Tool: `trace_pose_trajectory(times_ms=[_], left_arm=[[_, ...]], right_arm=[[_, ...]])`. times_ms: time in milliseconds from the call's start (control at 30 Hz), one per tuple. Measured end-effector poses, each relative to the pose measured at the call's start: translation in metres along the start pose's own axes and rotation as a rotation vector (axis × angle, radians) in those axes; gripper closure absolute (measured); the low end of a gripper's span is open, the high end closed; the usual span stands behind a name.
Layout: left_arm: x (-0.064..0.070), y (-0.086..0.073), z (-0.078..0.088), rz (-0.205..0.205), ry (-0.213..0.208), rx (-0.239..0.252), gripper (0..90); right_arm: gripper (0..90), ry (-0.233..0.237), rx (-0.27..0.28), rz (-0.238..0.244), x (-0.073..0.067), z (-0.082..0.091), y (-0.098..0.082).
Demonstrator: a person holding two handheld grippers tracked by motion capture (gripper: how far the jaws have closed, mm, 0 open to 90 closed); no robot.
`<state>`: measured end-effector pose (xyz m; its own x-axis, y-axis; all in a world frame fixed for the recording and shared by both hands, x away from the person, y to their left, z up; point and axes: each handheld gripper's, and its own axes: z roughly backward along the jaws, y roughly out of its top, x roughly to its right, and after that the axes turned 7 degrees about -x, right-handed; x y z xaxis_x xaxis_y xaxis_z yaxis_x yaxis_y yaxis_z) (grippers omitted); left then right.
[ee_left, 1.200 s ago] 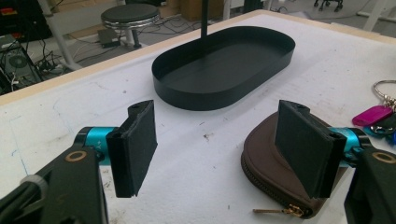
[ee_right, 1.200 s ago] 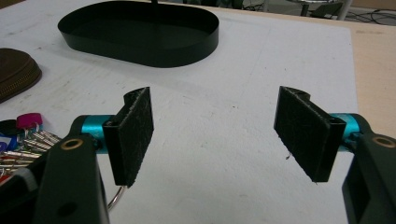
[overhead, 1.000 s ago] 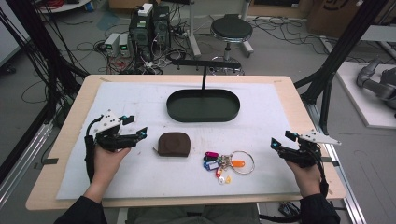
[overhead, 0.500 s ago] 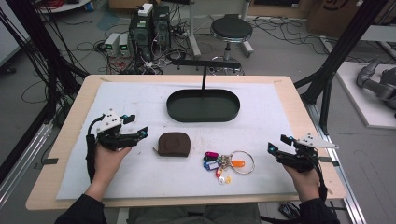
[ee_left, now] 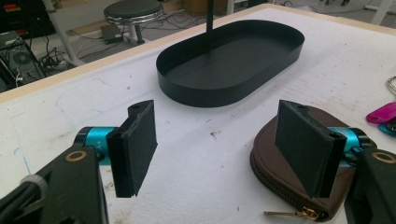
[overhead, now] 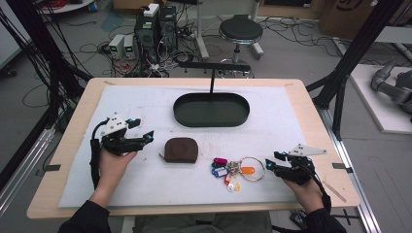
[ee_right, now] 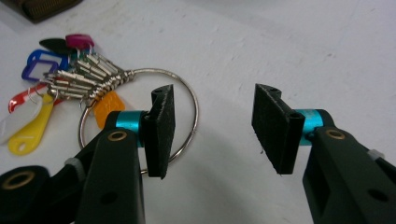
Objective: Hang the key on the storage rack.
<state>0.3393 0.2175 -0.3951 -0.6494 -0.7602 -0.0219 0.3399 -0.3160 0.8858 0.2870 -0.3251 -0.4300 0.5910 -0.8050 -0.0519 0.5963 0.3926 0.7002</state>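
A brown zip pouch (overhead: 180,150) lies mid-mat, and a key ring (overhead: 234,171) with coloured tags and a large steel ring lies to its right. Behind them is a black oval tray (overhead: 211,109). My left gripper (overhead: 143,129) hovers open just left of the pouch; in the left gripper view its jaws (ee_left: 219,140) stand wide, with the pouch (ee_left: 285,186) behind the right pad. My right gripper (overhead: 272,160) is low at the ring's right edge. Its jaws (ee_right: 217,126) have just been closing and are still open, with bare mat between them. The left pad overlaps the steel ring (ee_right: 192,105).
A white mat (overhead: 291,121) covers the wooden table. A black T-shaped stand (overhead: 212,73) rises at the tray's far side. Beyond the table's far edge are a stool (overhead: 240,30), computer boxes and cables on the floor. Black frame posts flank the table.
My right gripper has moved left and down to the key ring's edge, and its jaws have narrowed. The left gripper, pouch and keys have stayed put.
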Motion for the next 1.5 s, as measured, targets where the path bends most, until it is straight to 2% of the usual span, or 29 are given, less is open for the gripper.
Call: trace_pose_trajectory(times_ms=[67, 100, 167, 367, 433, 500, 533, 633, 733, 767, 900, 1033, 1133, 1167, 1200, 1233, 1267, 1300, 1433, 1500], left_arm=[[0.0, 0.0, 0.0, 0.001, 0.001, -0.004, 29.8], [0.0, 0.0, 0.0, 0.001, 0.0, -0.004, 29.8], [0.0, 0.0, 0.0, 0.0, 0.002, -0.005, 29.8], [0.0, 0.0, 0.0, 0.0, -0.004, -0.009, 29.8], [0.0, 0.0, 0.0, -0.001, -0.006, -0.009, 29.8], [0.0, -0.001, 0.0, 0.001, -0.007, -0.011, 29.8], [0.0, -0.001, 0.0, 0.001, -0.008, -0.014, 29.8], [0.001, -0.001, -0.001, 0.0, -0.007, -0.017, 29.8], [0.002, -0.001, -0.001, -0.006, -0.006, -0.019, 29.8], [0.002, -0.001, -0.001, -0.006, -0.006, -0.02, 29.8], [0.003, -0.001, -0.001, -0.009, -0.007, -0.022, 29.8], [0.003, -0.002, 0.0, -0.006, -0.005, -0.022, 29.8], [0.001, -0.003, 0.001, -0.004, -0.004, -0.021, 29.8], [0.001, -0.004, 0.002, -0.001, -0.002, -0.019, 29.8], [0.001, -0.004, 0.002, -0.002, -0.002, -0.019, 29.8], [0.001, -0.004, 0.003, 0.0, 0.001, -0.018, 29.8], [0.001, -0.004, 0.003, -0.001, 0.001, -0.019, 29.8], [0.001, -0.005, 0.003, -0.001, 0.002, -0.019, 29.8], [0.001, -0.005, 0.004, -0.005, 0.003, -0.017, 29.8], [0.001, -0.005, 0.004, -0.003, 0.001, -0.017, 29.8]], right_arm=[[55.2, 0.005, -0.051, 0.014, -0.003, -0.007, 0.0], [55.2, 0.005, -0.051, 0.014, -0.003, -0.007, 0.0], [57.3, 0.01, -0.09, 0.021, -0.005, -0.014, 0.0], [61.6, 0.006, -0.141, 0.053, -0.01, -0.022, 0.0], [62.7, -0.016, -0.145, 0.071, -0.013, -0.023, 0.0], [66.0, -0.018, -0.143, 0.081, -0.014, -0.023, 0.0], [72.0, -0.02, -0.144, 0.097, -0.017, -0.023, 0.0], [76.2, -0.03, -0.143, 0.12, -0.02, -0.023, 0.0], [81.0, -0.019, -0.149, 0.105, -0.02, -0.023, 0.001], [85.6, -0.014, -0.146, 0.09, -0.018, -0.023, 0.002], [87.8, -0.024, -0.142, 0.071, -0.015, -0.024, 0.004], [88.3, -0.035, -0.105, 0.042, -0.009, -0.022, 0.008], [88.3, -0.04, -0.035, 0.021, -0.006, -0.016, 0.015], [88.3, -0.04, 0.021, 0.001, -0.004, -0.011, 0.021], [88.3, -0.038, 0.046, -0.005, -0.003, -0.009, 0.024], [88.3, -0.038, 0.046, -0.005, -0.003, -0.009, 0.024], [88.3, -0.017, 0.076, -0.028, -0.002, -0.008, 0.028], [88.3, -0.017, 0.076, -0.028, -0.002, -0.008, 0.028], [90.0, 0.053, 0.139, -0.072, -0.004, -0.007, 0.032], [90.0, 0.106, 0.168, -0.085, -0.01, -0.005, 0.036]])
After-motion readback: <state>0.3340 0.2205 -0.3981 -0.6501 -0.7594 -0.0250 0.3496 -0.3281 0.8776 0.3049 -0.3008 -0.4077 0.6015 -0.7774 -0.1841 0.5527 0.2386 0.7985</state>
